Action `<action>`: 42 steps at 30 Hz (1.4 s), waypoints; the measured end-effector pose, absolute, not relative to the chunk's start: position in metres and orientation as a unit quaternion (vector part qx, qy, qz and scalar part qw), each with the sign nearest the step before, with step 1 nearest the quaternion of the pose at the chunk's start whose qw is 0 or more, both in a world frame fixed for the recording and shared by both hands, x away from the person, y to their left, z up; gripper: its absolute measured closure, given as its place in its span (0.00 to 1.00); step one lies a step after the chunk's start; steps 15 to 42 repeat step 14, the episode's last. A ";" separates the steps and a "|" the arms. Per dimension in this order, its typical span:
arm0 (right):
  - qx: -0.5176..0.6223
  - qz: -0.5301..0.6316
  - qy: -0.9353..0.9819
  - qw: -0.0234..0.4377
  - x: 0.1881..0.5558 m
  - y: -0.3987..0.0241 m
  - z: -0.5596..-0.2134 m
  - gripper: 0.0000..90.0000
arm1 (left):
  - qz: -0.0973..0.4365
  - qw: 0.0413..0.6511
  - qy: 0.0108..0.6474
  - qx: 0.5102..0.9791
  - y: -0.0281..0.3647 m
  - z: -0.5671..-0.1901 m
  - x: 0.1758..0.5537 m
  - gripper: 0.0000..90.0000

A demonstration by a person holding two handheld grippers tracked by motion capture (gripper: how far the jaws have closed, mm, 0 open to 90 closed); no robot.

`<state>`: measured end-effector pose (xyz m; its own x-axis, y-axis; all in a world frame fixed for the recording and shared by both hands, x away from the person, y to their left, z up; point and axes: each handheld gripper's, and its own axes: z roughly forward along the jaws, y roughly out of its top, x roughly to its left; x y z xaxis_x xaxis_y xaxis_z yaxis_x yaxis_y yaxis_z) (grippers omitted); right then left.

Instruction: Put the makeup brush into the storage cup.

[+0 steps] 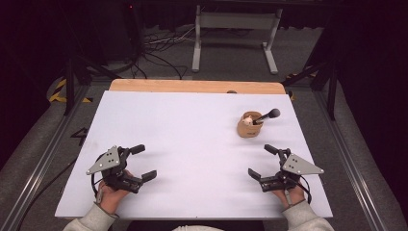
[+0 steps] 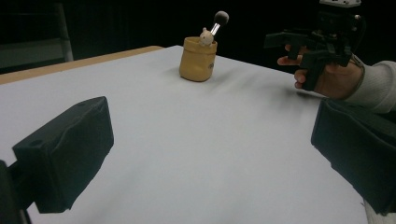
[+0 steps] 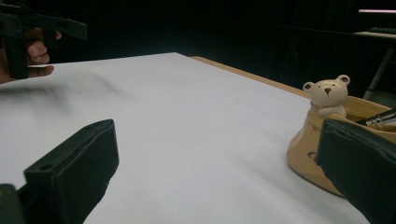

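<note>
both hand-held grippers, left (image 1: 143, 164) and right (image 1: 263, 161), wide open, empty. ceramic bear pot (image 1: 249, 125) at 1 o'clock: rigid, likely fragile; brush (image 1: 267, 115) light, grasp its handle.

Dark room, grey carpet floor (image 1: 298, 53), tangled cables (image 1: 159, 45), white metal stand (image 1: 235, 21) behind the white-topped table (image 1: 192, 134).

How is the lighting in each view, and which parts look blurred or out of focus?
High view: white table evenly lit, surroundings dark. Left gripper view: near jaws soft, tan holder fairly sharp, black background. Right gripper view: bear on the holder clear, left gripper dim.
</note>
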<state>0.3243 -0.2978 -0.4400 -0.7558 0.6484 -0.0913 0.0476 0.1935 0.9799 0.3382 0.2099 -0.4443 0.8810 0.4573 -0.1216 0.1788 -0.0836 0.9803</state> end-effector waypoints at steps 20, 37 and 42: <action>0.238 0.590 0.730 0.251 0.325 -0.297 -0.443 0.00 | 0.111 0.640 0.221 0.728 0.210 -0.445 0.339 0.00; 0.238 0.590 0.730 0.251 0.325 -0.297 -0.443 0.00 | 0.111 0.640 0.221 0.728 0.210 -0.445 0.339 0.00; 0.238 0.590 0.730 0.251 0.325 -0.297 -0.443 0.00 | 0.111 0.640 0.221 0.728 0.210 -0.445 0.339 0.00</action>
